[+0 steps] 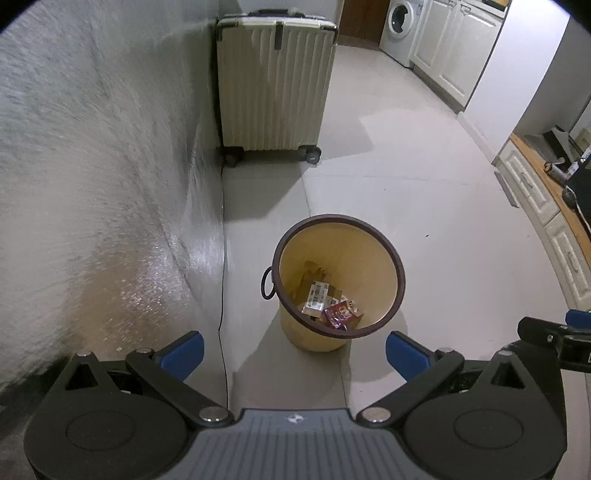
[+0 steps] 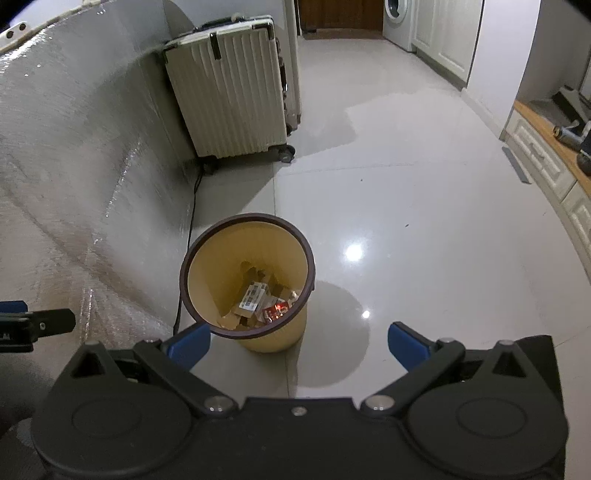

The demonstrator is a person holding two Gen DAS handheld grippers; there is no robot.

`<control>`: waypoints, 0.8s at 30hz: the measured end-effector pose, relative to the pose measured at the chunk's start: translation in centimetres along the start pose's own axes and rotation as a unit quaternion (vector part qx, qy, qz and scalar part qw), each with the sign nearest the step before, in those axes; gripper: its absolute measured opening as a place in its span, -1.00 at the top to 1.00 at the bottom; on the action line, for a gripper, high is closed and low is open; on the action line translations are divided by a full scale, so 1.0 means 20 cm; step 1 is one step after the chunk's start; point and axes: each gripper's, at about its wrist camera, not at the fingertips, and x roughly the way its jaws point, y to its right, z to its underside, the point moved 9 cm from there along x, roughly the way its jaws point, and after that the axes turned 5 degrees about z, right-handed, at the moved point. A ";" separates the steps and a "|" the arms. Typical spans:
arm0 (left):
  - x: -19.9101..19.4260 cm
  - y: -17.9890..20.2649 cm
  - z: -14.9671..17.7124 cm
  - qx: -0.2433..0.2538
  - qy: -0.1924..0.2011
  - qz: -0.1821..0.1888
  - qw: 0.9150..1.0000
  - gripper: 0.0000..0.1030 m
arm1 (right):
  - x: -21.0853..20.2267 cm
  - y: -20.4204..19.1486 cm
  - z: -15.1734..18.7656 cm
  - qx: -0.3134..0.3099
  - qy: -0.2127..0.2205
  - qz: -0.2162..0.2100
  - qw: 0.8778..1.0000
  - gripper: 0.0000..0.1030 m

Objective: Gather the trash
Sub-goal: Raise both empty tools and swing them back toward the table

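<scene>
A glossy pale tiled floor (image 2: 406, 192) fills most of both views, catching bright spots of ceiling light, and a textured grey wall (image 1: 92, 166) curves along the left side. Against that wall stands an upright cream ribbed suitcase (image 1: 273, 85) on dark wheels, with a thin black cable (image 1: 222, 258) running down the wall's foot beside it. Farther back are white cabinets (image 1: 454, 48) and a washing machine (image 1: 400, 29), both cut off by the frame edge; a wood-topped worktop (image 1: 546, 181) at the right carries small objects too distorted to identify. The yellow trash bin (image 1: 373, 258) with a dark brown rim sits on the floor near the wall, just ahead of both tools. Inside lies the trash (image 1: 328, 299): a labelled carton, a reddish wrapper and cardboard scraps, partly hidden by the near rim. The left tool (image 1: 294, 352) has its blue fingers spread wide, holding nothing. The right tool (image 2: 299, 347) is likewise spread wide and empty, its left finger overlapping the bin's rim in the right wrist view; whether they touch is unclear.
</scene>
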 end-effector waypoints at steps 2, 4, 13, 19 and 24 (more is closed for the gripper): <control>-0.05 0.01 0.01 0.003 0.004 0.002 1.000 -1.00 | -0.06 0.00 0.01 0.000 0.004 0.002 1.000 -1.00; -0.09 0.03 0.02 0.004 0.008 0.003 1.000 -1.00 | -0.11 0.01 0.02 0.001 0.011 0.003 1.000 -1.00; -0.34 0.12 0.03 0.015 0.044 0.014 0.999 -1.00 | -0.37 0.03 0.08 0.002 0.035 0.009 0.999 -1.00; -0.58 0.22 0.01 0.043 0.084 0.022 0.995 -1.00 | -0.61 0.09 0.08 0.006 0.071 0.017 0.997 -1.00; -0.80 0.31 0.00 0.063 0.122 0.040 0.990 -1.00 | -0.83 0.13 0.04 0.007 0.112 0.020 0.994 -1.00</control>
